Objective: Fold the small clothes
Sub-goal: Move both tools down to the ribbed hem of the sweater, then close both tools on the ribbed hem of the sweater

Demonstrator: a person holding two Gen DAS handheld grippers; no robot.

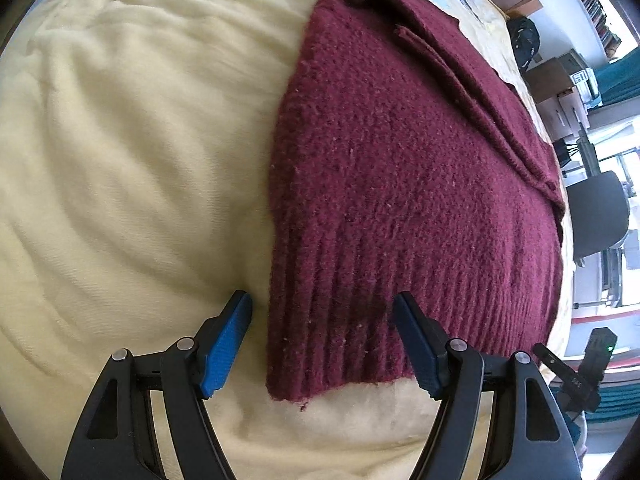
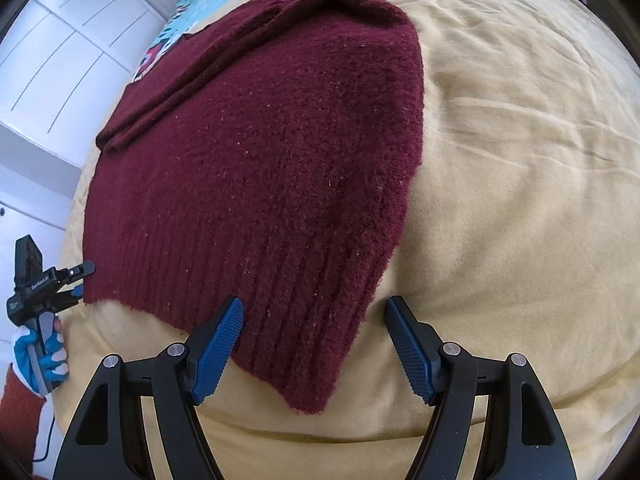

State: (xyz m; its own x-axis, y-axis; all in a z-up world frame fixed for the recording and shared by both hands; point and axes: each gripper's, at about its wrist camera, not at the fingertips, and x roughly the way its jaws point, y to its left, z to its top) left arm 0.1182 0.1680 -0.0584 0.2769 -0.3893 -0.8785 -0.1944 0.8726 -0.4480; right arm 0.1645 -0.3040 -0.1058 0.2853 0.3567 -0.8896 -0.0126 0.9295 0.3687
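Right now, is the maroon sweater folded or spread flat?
Partly folded: the maroon knit sweater has its sleeves laid over its body, while the ribbed hem lies unfolded on the yellow blanket.

1. A lived-in bedroom at home: a bed [image 2: 520, 160] under a pale yellow cover fills both views.
2. Beyond the bed's far end, a colourful printed bedspread [image 2: 192, 16].
3. Beside the bed, white panelled wardrobe doors [image 2: 60, 60].
4. Past its other side, stacked boxes [image 1: 560, 80], bookshelves [image 1: 600, 12], a dark chair [image 1: 600, 216].
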